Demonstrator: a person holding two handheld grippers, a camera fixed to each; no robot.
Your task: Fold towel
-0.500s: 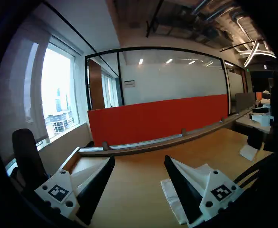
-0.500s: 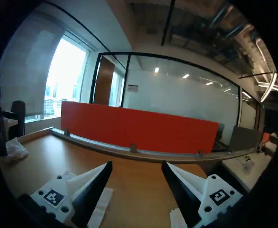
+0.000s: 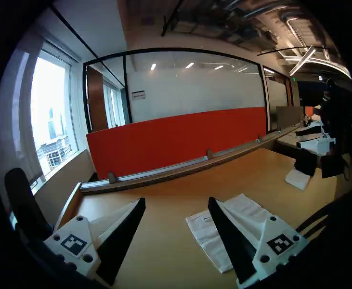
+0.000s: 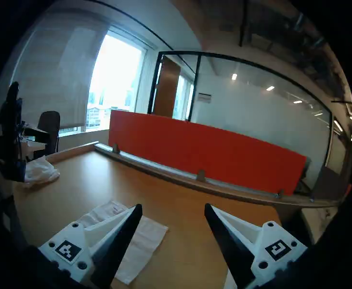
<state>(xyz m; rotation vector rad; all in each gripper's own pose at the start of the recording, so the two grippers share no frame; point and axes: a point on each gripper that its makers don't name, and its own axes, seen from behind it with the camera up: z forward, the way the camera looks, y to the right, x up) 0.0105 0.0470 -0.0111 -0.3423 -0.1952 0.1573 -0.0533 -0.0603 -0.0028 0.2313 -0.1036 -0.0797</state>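
Note:
A white towel point(image 3: 209, 229) lies flat on the wooden table point(image 3: 176, 188), spread out just ahead of my left gripper point(image 3: 176, 200). That gripper is open and holds nothing; its right finger point(image 3: 233, 236) covers part of the cloth. In the right gripper view the same kind of white towel point(image 4: 144, 236) lies flat under and beside the left finger point(image 4: 113, 241) of my right gripper point(image 4: 172, 207). The right gripper is open too, with bare table between its fingers. Both grippers hover a little above the tabletop.
A red divider panel point(image 3: 176, 137) with a metal rail runs along the table's far edge. A small folded white cloth point(image 3: 298, 178) lies at the right by a dark shape point(image 3: 327, 139). A crumpled white cloth point(image 4: 38, 171) sits far left. A dark chair point(image 3: 24, 202) stands near the window.
Both views have shifted, so more of the tabletop and of the flat towel shows ahead of the fingers. Both grippers stay open and hold nothing.

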